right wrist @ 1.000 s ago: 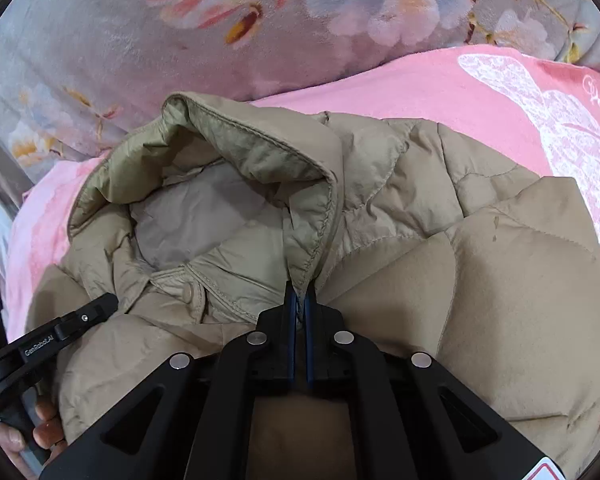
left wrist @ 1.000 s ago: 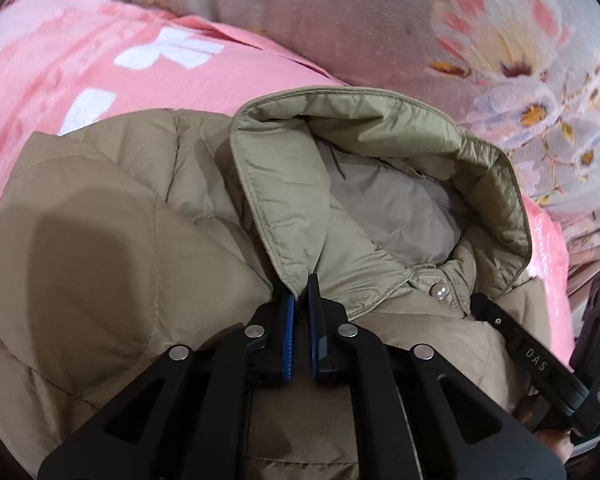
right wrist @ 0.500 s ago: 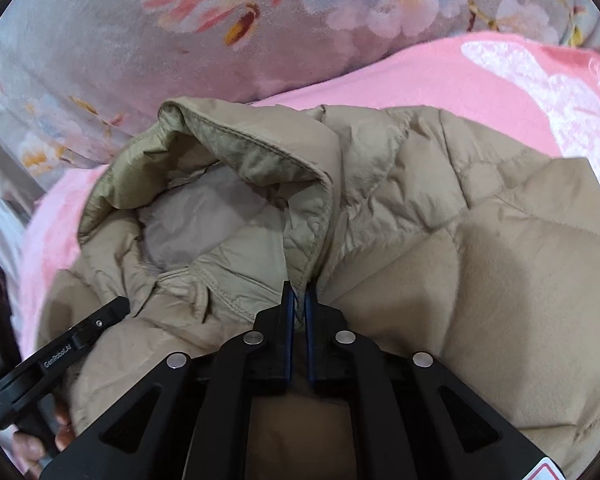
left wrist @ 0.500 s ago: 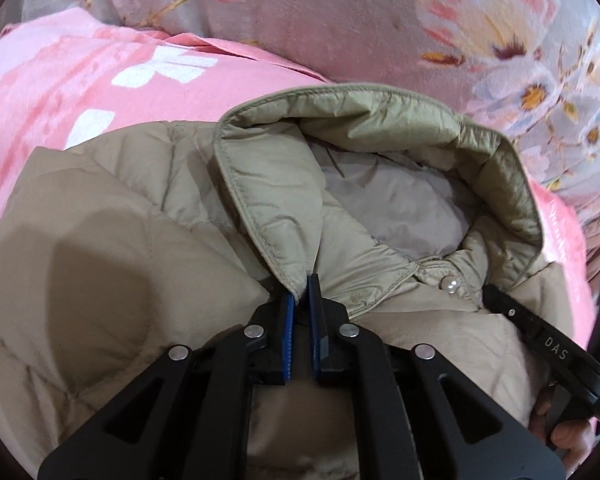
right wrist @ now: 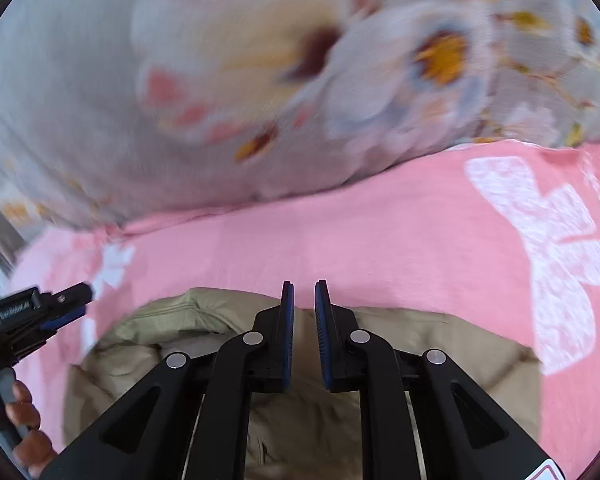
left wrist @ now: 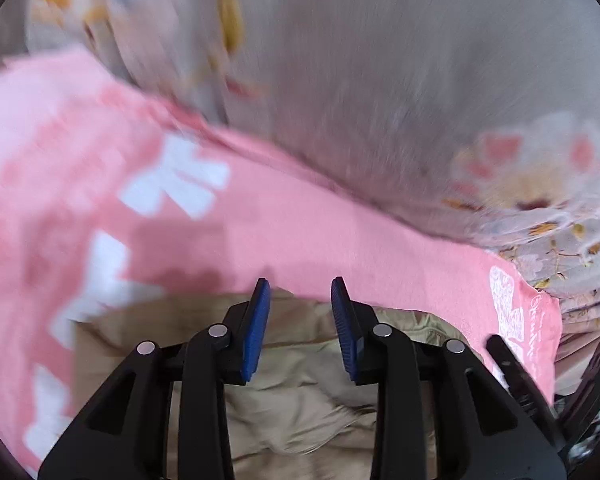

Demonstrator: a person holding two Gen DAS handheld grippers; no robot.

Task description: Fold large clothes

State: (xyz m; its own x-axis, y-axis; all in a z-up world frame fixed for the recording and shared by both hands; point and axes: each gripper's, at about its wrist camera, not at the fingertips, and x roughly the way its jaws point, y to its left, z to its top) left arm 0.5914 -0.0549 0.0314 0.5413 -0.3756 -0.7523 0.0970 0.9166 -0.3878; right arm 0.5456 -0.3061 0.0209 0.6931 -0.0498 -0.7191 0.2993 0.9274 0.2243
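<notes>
Lying flat, jacket (right wrist: 300, 432), collar end leftward; axis unclear.

The left gripper (left wrist: 300, 308) has its blue pads (left wrist: 256, 328) spread apart with nothing between them. Under it lies the beige padded jacket (left wrist: 300, 392), crumpled, on a pink blanket (left wrist: 300, 232). Behind the blanket is a grey flowered cover (left wrist: 380, 80), blurred. The right gripper (left wrist: 520, 376) shows at the right edge.

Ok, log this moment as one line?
left gripper: open, empty | right gripper: open, empty | jacket: lying on pink sheet, beneath both grippers | views: motion-blurred
</notes>
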